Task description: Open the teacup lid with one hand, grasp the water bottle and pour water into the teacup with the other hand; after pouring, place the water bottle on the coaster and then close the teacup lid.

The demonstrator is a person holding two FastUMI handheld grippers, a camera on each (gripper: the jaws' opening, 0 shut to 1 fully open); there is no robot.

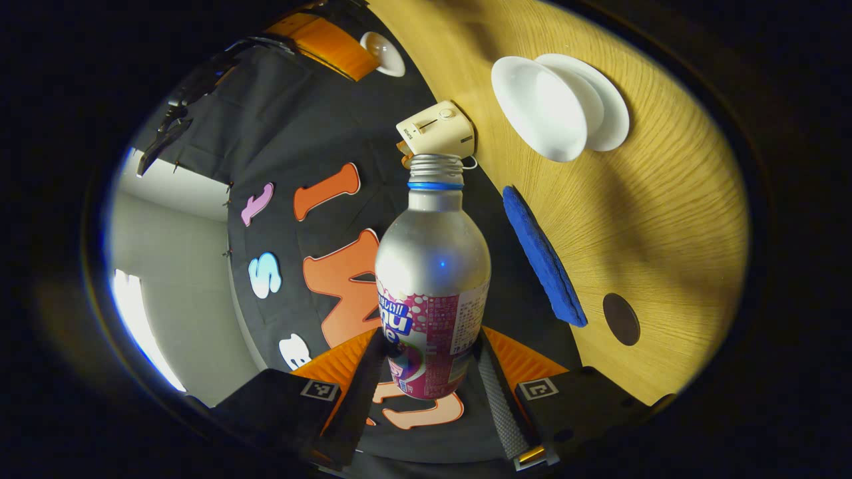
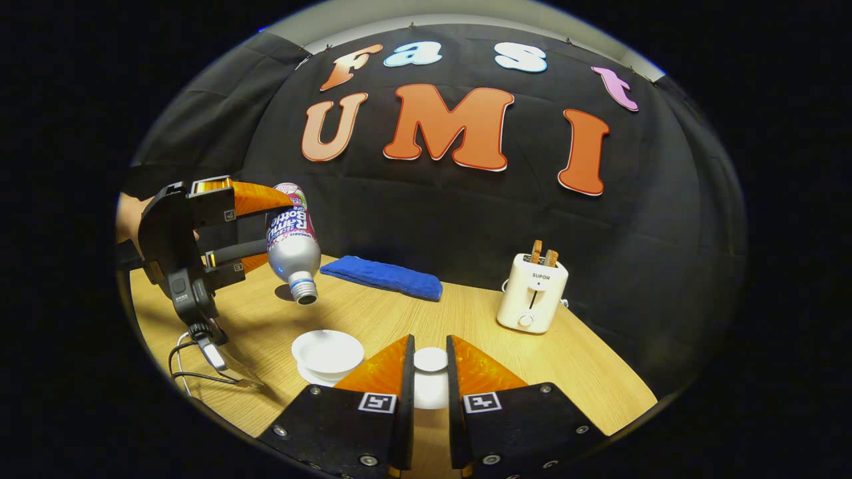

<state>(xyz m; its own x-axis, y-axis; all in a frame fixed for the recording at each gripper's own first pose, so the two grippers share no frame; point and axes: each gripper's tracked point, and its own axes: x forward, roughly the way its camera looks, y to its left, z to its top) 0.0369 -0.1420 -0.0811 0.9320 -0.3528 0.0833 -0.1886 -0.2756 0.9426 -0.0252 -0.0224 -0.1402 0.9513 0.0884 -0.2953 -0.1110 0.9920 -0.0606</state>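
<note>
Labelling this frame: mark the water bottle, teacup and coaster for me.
water bottle (image 1: 432, 266): left gripper view, on its bare silver shoulder.
teacup (image 2: 327, 351): right gripper view, on the inside of the open white bowl.
coaster (image 1: 621, 319): left gripper view, on the middle of the dark round disc.

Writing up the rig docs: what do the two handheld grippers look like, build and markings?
Left gripper: black body, orange ribbed panels behind the fingers, a black cable trailing to the table. Right gripper: black base plates with screws, a square black-and-white marker tag on each side, orange ribbed wedges. The left gripper view shows matching tags.
</note>
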